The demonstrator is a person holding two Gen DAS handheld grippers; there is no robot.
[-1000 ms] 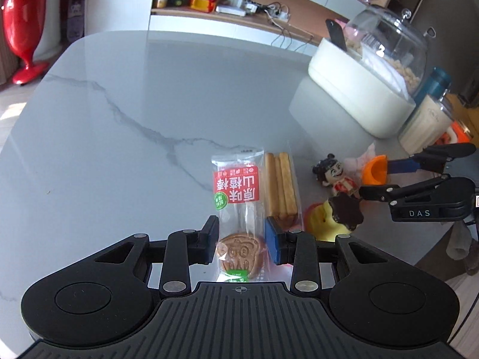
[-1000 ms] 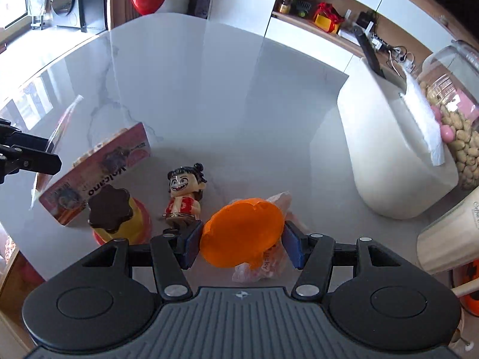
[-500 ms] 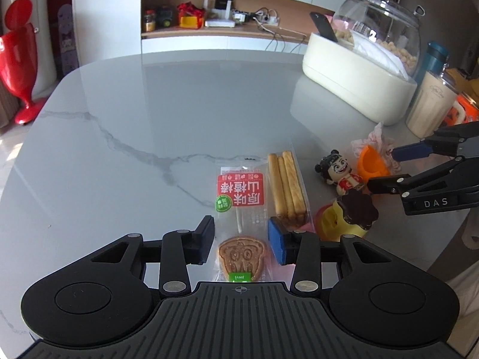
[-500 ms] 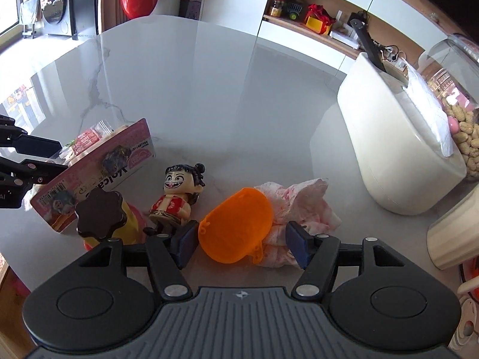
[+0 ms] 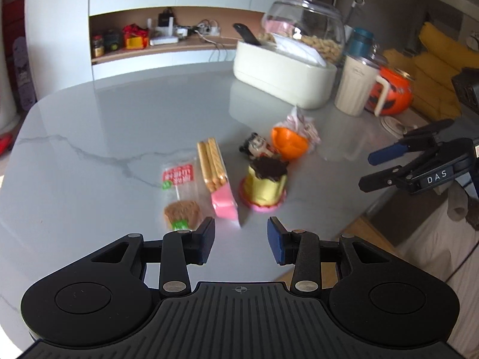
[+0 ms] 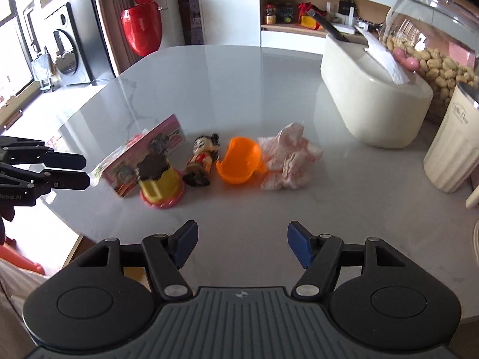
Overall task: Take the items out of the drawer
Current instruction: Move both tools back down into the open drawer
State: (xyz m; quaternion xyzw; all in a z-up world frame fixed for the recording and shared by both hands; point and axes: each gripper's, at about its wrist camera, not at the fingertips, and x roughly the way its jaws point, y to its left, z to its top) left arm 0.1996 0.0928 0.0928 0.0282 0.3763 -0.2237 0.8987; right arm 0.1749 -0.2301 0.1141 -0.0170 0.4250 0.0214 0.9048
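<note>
Several items lie on the grey marble table [image 5: 119, 119]: a cookie lollipop packet [image 5: 179, 191], a biscuit stick pack [image 5: 214, 173], a yellow pudding toy [image 5: 265, 184], a small figurine [image 5: 257, 146], an orange cup [image 5: 289, 143] and a crumpled pink wrapper [image 5: 299, 122]. My left gripper [image 5: 241, 236] hangs open just short of the packets, holding nothing. In the right wrist view the orange cup [image 6: 239, 161] and the figurine [image 6: 202, 161] lie well ahead of my right gripper [image 6: 242, 239]. Its jaws are opening with nothing between them. No drawer is in view.
A white box [image 5: 284, 74] with a peanut-filled glass dome [image 5: 302, 27] stands at the back right. Beside it are a cream mug [image 5: 356, 89] and an orange pumpkin pot [image 5: 392, 92]. The table's near edge [image 6: 74, 233] runs close under both grippers.
Both grippers have let go and pulled back from the table. The left left the cookie packet lying, the right left the orange cup, and both jaws stand wider.
</note>
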